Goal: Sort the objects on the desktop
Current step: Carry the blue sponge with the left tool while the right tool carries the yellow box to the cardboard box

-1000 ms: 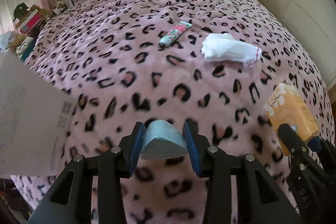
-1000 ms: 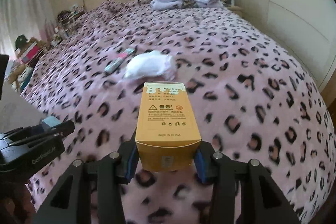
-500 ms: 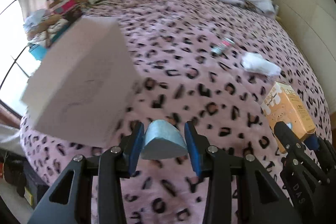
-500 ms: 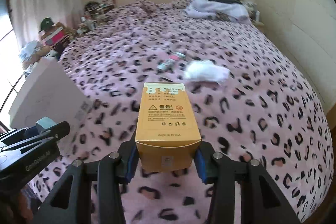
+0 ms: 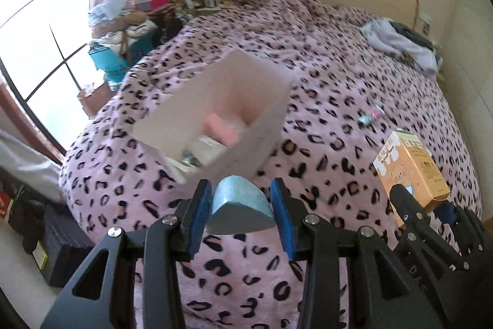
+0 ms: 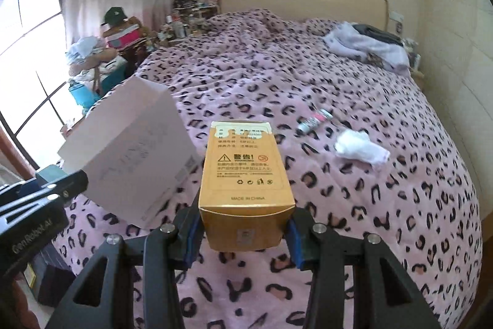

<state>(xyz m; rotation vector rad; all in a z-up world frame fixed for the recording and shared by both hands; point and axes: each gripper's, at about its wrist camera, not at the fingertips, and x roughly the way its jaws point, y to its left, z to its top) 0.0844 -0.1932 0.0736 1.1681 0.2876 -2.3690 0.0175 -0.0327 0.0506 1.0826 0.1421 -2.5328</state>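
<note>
While the left gripper (image 5: 242,205) clamped the blue wedge (image 5: 240,210) and the right gripper (image 6: 245,228) the orange carton (image 6: 245,174), the white box (image 5: 215,116) had swung nearer, its open top now visible.

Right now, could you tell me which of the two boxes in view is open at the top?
The white box standing on the bedspread is open, with a pink item showing inside. The orange box held in the right tool is closed.
</note>
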